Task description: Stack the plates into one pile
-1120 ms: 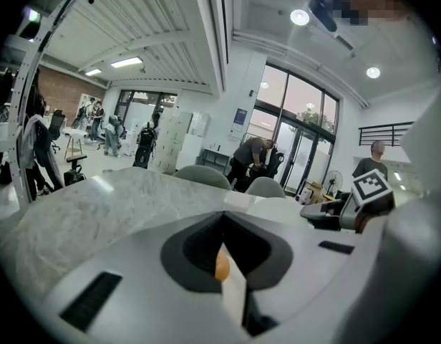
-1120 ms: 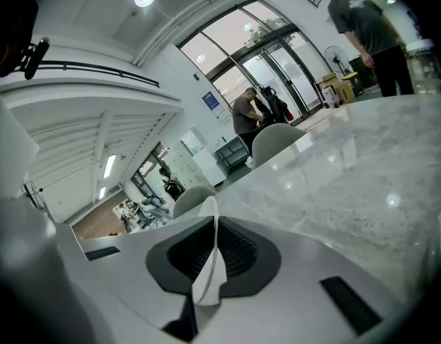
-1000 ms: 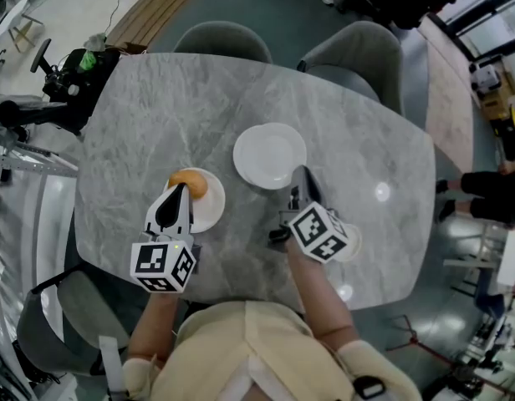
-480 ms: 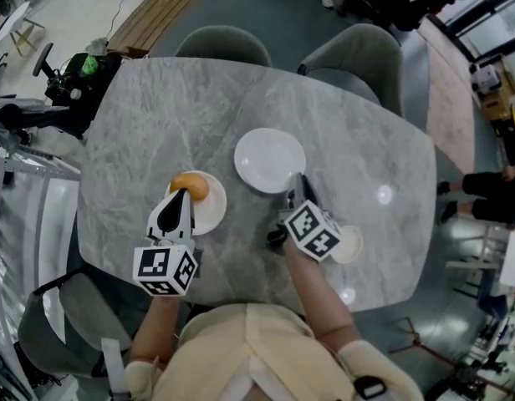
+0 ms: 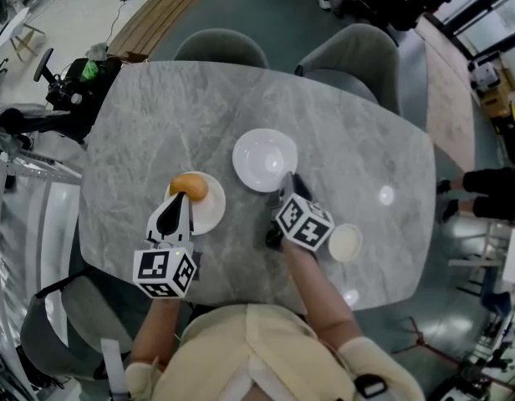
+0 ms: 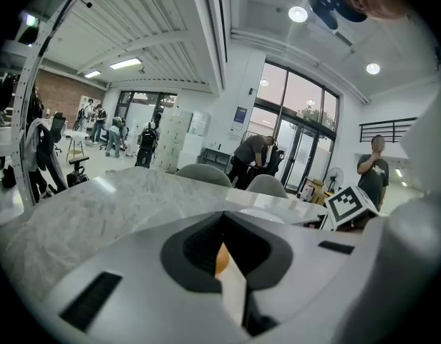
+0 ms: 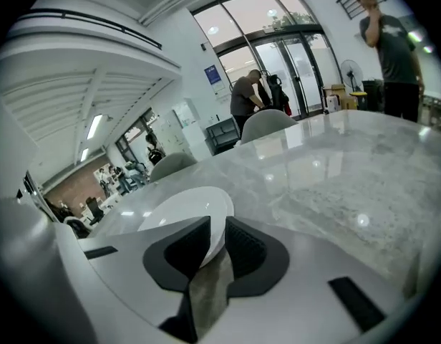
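White plate (image 5: 259, 155) on grey marble table (image 5: 149, 115), its rim between right gripper (image 5: 286, 182) jaws, which are just parting and not pinching. Left gripper (image 5: 180, 195) jaws pressed together above second plate (image 5: 209, 214) bearing orange bun (image 5: 189, 185). Small dish (image 5: 344, 242) near right gripper.

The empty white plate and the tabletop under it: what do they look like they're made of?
The white plate looks like glazed ceramic or porcelain, though melamine is possible: plain white and smooth, with faint glossy highlights. The tabletop looks like polished grey marble or a stone-look slab: pale veining runs across it and it shows sharp reflections of ceiling lights.
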Tool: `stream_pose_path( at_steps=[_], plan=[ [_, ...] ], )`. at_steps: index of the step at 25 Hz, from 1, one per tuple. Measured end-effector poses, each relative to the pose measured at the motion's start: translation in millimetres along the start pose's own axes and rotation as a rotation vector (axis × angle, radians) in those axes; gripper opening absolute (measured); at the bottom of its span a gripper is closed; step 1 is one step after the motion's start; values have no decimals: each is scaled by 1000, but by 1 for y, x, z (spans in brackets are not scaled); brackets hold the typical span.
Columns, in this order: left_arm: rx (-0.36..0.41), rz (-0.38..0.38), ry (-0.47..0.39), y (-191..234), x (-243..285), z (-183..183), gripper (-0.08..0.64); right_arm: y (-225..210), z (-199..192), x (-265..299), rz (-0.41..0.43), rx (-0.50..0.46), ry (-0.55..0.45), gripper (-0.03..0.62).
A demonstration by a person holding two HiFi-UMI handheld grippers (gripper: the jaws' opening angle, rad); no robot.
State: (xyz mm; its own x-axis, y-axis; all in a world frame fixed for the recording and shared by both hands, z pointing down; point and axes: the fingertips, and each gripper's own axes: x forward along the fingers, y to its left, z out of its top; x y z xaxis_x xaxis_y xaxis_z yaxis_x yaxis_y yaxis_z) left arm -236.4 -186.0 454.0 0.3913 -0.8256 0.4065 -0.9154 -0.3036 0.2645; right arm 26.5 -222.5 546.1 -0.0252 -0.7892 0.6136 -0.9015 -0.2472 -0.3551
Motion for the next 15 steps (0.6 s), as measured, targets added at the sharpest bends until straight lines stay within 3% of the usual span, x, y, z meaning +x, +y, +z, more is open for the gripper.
stream_pose_path(
  at_steps=[7,15],
  plan=[
    [9,-14,-7,-14,-6,0,3,6,9,-10,39,-66,-28,74],
    [19,-35,-44,-45,-16,9,3,20,25,-58,168,-135,-56,73]
  ],
)
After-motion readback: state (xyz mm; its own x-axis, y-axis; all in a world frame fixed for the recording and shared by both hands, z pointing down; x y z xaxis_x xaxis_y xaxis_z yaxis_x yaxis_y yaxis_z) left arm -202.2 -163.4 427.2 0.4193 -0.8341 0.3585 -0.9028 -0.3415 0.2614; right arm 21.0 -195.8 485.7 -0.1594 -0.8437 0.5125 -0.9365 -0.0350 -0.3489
